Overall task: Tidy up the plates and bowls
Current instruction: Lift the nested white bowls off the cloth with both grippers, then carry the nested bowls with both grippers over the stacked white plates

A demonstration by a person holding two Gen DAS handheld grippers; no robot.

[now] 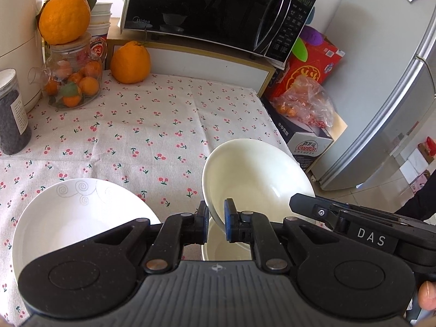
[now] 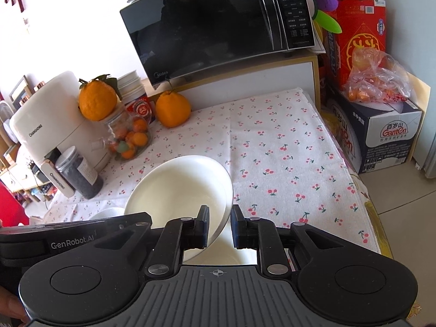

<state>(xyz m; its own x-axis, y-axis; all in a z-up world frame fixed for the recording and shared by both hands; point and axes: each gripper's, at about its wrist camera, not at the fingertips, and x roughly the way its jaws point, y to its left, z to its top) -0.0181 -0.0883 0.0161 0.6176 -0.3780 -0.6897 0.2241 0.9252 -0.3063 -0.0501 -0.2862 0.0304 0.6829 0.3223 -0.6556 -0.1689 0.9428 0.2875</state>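
- From the left wrist we look steeply down along the fingers, close over the cherry-print tablecloth [image 1: 152, 125], microwave [image 1: 218, 13] at twelve o'clock.
- From the right wrist, likewise angled and close.
- We share cloth, microwave and tilted bowl [image 1: 256, 174].

Home kitchen, microwave [image 1: 218, 11], probably a fridge [image 1: 395, 81], cherry-print cloth on table [image 1: 163, 125], oranges in jar [image 1: 73, 81]

bright daylight fills both views, blown out to white left of the microwave [image 2: 218, 27] in the right wrist view. its dark glass door mirrors the room. shadows on the cloth below it are soft. fisheye bending curves the edges, corners go black; focus is sharp, no blur.
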